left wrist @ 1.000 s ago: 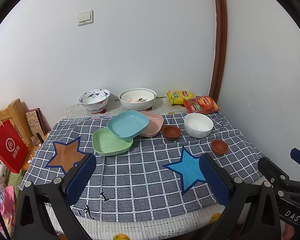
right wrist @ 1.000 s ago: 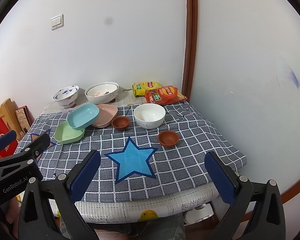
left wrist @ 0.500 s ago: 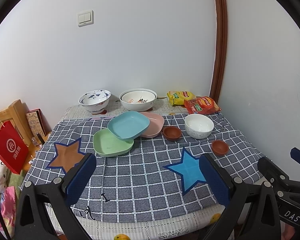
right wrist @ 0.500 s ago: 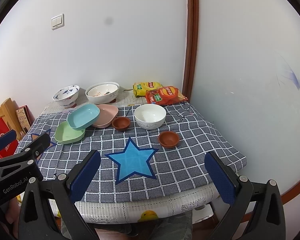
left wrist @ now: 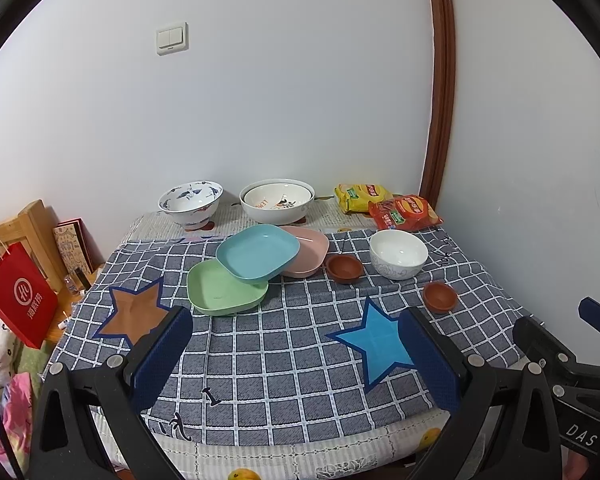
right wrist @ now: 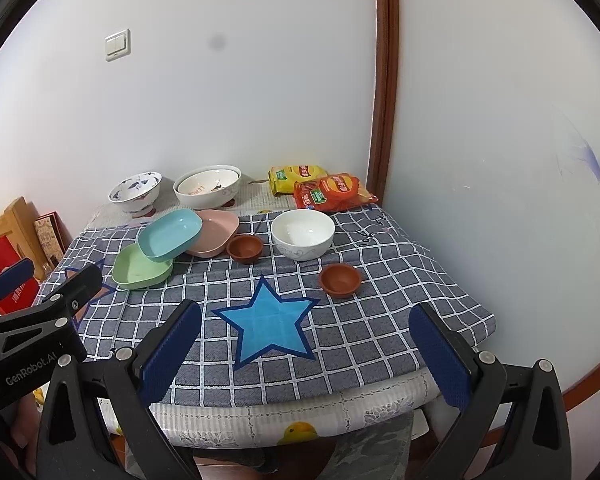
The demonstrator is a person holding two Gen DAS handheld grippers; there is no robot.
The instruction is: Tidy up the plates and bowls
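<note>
Both tools hang wide apart and hold nothing: the left hand-held gripper (left wrist: 296,344) and the right hand-held gripper (right wrist: 306,340) hover over the near edge of the desk (right wrist: 340,404). Next to a second ago, almost nothing has moved; the dishes sit in the same spots and the view has only crept a tiny bit closer, so the sorting has not started yet. Under the tools lies a grey checked cloth (left wrist: 284,360) with a bright blue star patch (right wrist: 268,320) and a brown star patch (left wrist: 134,316). A little farther is a small brown clay bowl (right wrist: 340,279), sitting alone. Behind it are a white round bowl (right wrist: 302,234) and a second small brown clay bowl (right wrist: 244,248). To the left, a light blue plastic plate (left wrist: 258,253) leans on a green plastic plate (left wrist: 224,290) and a pink plastic plate (left wrist: 306,250). Far back by the wall stand a blue-patterned bowl (left wrist: 191,203), a big white bowl (left wrist: 277,201) and two snack bags (right wrist: 320,188). I think the two brown bowls could be stacked first.
</note>
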